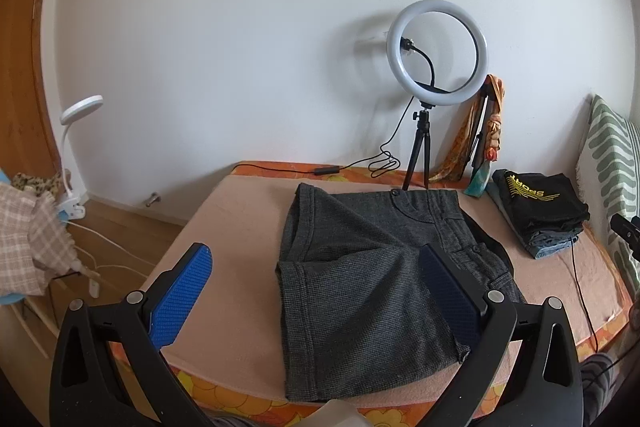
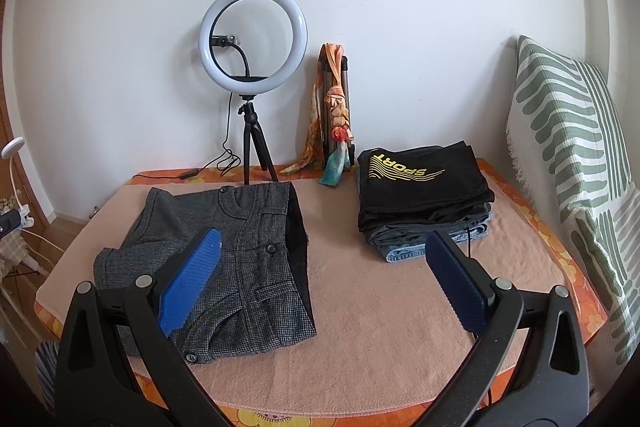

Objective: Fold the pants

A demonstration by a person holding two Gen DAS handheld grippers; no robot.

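Observation:
Dark grey checked pants lie folded on the peach blanket of the bed, waistband at the far end and hems toward me. My left gripper is open and empty, held above the pants' near left part. In the right wrist view the pants lie at the left. My right gripper is open and empty, its left finger over the pants, its right finger over bare blanket.
A stack of folded clothes with a black "SPORT" garment on top sits at the back right. A ring light on a tripod and a scarf-draped stand stand by the wall. A striped cushion lies right. Floor and desk lamp are left.

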